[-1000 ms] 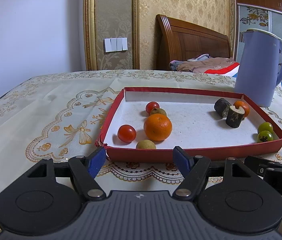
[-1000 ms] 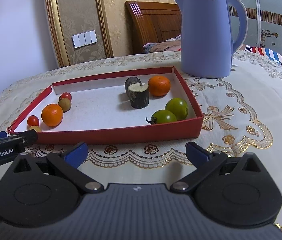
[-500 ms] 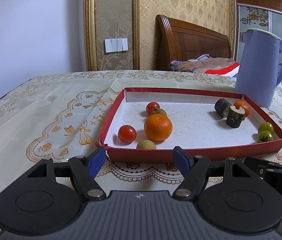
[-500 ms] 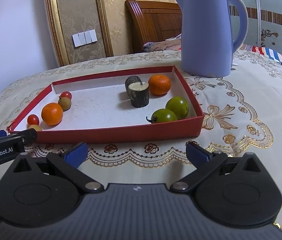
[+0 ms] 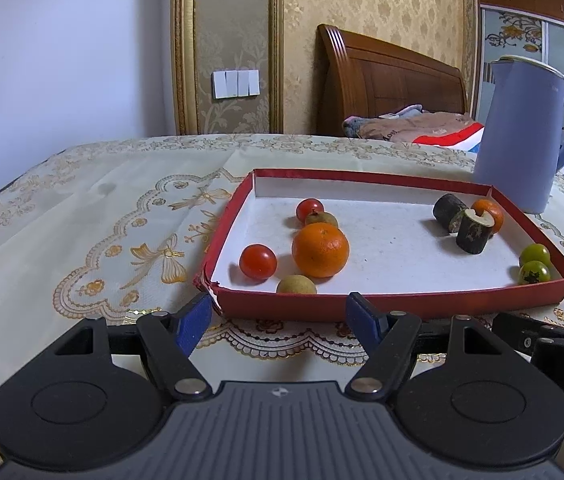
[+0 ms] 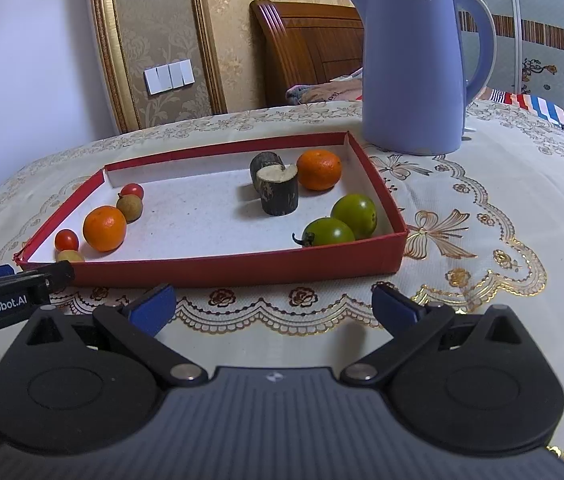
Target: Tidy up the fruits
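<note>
Both grippers are hovering low over the tablecloth (image 6: 482,184) just short of the red tray (image 5: 394,304), the left gripper (image 5: 278,322) and the right gripper (image 6: 274,306) each spreading its blue pads wide and gripping nothing. All the fruit is lying inside the tray: a big orange (image 5: 320,249) sitting among two cherry tomatoes (image 5: 258,261) and two small brown fruits (image 5: 296,285) at the left end, and a smaller orange (image 6: 319,169), two dark cut stalk pieces (image 6: 277,193) and two green fruits (image 6: 354,210) gathering at the right end. Whether this spread is a sorted result or a mix waiting to be sorted is not settled by the scene (like kinds are sitting at both ends), so any pick is best judged fruit by fruit: coming in over the near wall, closing across the widest part of a round fruit, and squeezing gently on the tomatoes, which probably bruise easily. The near wall is hiding the lower half of the nearest brown fruit, and the kettle (image 6: 414,64) is blocking the table behind it.
</note>
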The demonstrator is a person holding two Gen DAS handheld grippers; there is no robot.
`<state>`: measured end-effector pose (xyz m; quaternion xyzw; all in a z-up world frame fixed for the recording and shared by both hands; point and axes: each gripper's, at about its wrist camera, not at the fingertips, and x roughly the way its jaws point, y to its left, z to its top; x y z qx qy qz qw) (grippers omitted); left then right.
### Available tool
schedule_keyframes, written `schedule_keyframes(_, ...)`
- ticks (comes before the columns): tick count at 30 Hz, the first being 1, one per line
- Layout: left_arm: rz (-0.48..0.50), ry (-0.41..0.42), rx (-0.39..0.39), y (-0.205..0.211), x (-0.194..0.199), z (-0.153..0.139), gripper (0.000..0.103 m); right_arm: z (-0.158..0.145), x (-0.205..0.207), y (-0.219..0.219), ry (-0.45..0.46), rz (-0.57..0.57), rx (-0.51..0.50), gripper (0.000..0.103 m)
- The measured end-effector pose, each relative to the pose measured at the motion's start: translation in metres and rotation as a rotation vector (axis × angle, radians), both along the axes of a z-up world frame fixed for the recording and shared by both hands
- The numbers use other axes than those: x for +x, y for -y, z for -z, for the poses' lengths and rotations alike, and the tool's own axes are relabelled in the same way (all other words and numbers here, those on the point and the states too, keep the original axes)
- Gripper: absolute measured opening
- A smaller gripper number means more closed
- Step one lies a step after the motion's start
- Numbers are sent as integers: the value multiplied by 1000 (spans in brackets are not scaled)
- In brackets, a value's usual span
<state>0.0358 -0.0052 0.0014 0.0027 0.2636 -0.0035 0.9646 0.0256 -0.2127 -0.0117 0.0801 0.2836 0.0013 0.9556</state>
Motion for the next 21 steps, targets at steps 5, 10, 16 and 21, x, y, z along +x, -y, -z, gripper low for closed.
schedule_keyframes(5,7,0,2,0,0,0,74,0,0,0,-1,0,1,103)
schedule_keyframes(10,18,8,-34,-4,-2,-3,74,0,0,0,-2,0,2,103)
schedule_keyframes(16,28,-16,-64,-11,-7,-2,74,0,-1,0,4,3,3,103)
schedule_keyframes(21,43,-15,-64,-12,-11,-2,74,-1,-9,1,6,-5,3,103)
